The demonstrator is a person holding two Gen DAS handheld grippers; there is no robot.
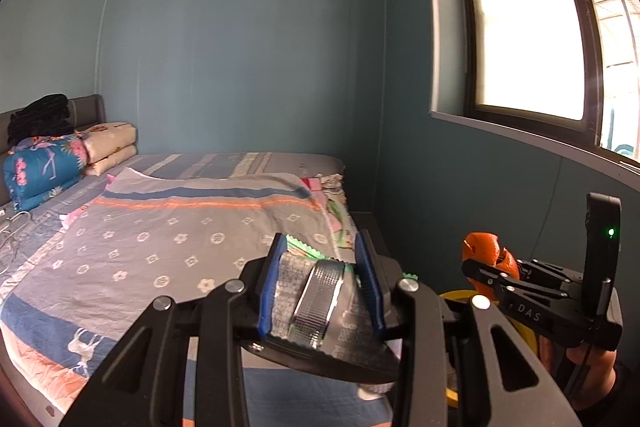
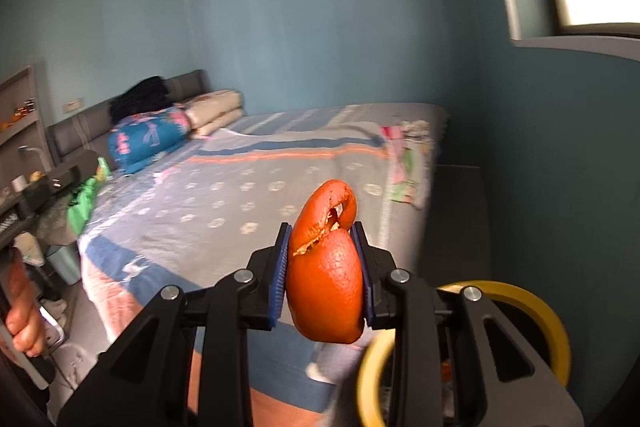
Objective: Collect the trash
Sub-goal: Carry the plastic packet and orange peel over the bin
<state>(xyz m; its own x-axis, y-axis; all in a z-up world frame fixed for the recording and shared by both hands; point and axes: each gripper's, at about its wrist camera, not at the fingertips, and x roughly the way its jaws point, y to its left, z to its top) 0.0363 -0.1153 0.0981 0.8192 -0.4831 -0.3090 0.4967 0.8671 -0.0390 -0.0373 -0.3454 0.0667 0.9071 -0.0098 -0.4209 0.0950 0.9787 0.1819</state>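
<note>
The left gripper is clamped on a shiny silver wrapper. Its 2 blue pads press on the wrapper from both sides. The wrapper is crinkled, and a bit of green shows at its far end. It is held up in the air, above the near end of the bed.

The right gripper is clamped on a piece of orange peel. The peel is curled and split near the top, and its tip sticks up past the blue pads. It too is held in the air above the near end of the bed, and in the left wrist view it shows off to the right, near the wall under the window.

A yellow ring shows low down, just beside the right gripper, at the right side of the bed.

The bed has a gray blanket with small flowers and blue and orange stripes. At the head of the bed, folded quilts sit in a pile by the far left corner. A hand shows at the left edge of the right wrist view, gripping a handle.
</note>
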